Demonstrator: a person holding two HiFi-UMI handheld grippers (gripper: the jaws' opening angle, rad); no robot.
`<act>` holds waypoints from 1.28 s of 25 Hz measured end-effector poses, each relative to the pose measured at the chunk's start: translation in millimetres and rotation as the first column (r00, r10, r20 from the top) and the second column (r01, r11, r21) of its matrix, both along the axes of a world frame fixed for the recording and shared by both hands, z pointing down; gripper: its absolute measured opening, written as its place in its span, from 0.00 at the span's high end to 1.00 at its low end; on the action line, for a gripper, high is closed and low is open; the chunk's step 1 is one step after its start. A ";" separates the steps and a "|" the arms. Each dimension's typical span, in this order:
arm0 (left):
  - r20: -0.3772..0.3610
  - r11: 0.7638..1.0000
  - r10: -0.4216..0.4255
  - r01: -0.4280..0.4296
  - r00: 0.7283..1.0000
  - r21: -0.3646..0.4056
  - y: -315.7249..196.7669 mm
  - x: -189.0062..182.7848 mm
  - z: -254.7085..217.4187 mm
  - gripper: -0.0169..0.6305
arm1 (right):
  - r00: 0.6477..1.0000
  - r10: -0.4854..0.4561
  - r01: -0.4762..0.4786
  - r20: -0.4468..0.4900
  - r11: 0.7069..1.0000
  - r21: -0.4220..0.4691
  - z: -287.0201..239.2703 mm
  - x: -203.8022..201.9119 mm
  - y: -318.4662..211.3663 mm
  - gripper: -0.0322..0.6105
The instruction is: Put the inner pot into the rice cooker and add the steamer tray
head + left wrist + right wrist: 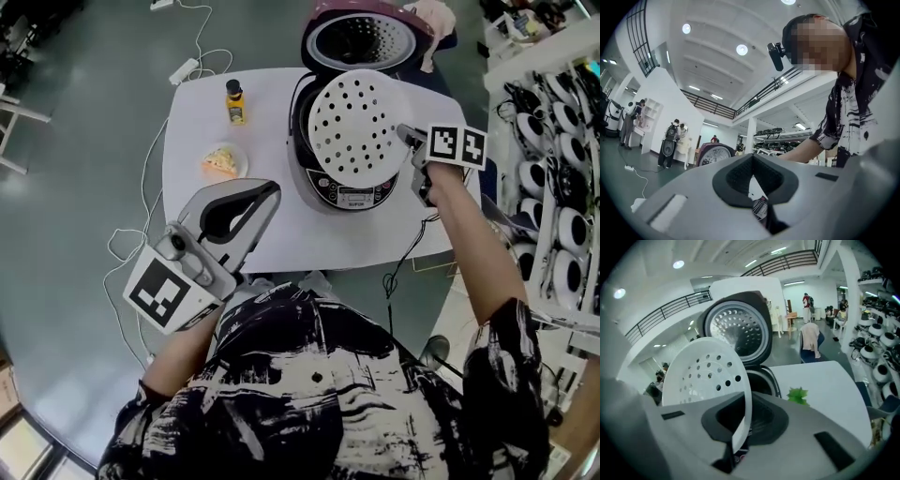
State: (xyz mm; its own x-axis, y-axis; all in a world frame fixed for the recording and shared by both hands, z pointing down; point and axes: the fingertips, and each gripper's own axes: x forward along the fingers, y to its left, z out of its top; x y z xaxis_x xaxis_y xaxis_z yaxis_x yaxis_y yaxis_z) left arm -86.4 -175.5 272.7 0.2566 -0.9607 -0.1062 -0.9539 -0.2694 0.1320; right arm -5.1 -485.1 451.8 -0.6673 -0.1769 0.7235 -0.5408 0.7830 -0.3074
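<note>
The rice cooker (345, 187) stands open on the white table, its lid (361, 42) tipped back. A white perforated steamer tray (356, 127) hangs tilted above the cooker and hides most of its opening. My right gripper (407, 136) is shut on the tray's right rim. In the right gripper view the tray (705, 373) stands on edge, its rim pinched between the jaws of the right gripper (743, 405), with the dark cooker opening (761, 380) behind. My left gripper (270, 194) hovers by the table's front edge, shut and holding nothing; the left gripper (752, 165) points about level.
A yellow bottle (234, 101) and a small plate of food (223, 161) sit on the table's left part. A green leaf (798, 395) lies right of the cooker. Cables and a power strip (184, 70) lie on the floor. Shelves of white devices (562, 187) stand at the right.
</note>
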 end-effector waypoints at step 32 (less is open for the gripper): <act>-0.018 0.999 -0.044 0.043 0.999 -0.021 -41.5 27.3 2.2 0.97 | 0.986 -0.025 0.055 -0.162 0.981 0.188 75.4 -21.6 -50.4 0.87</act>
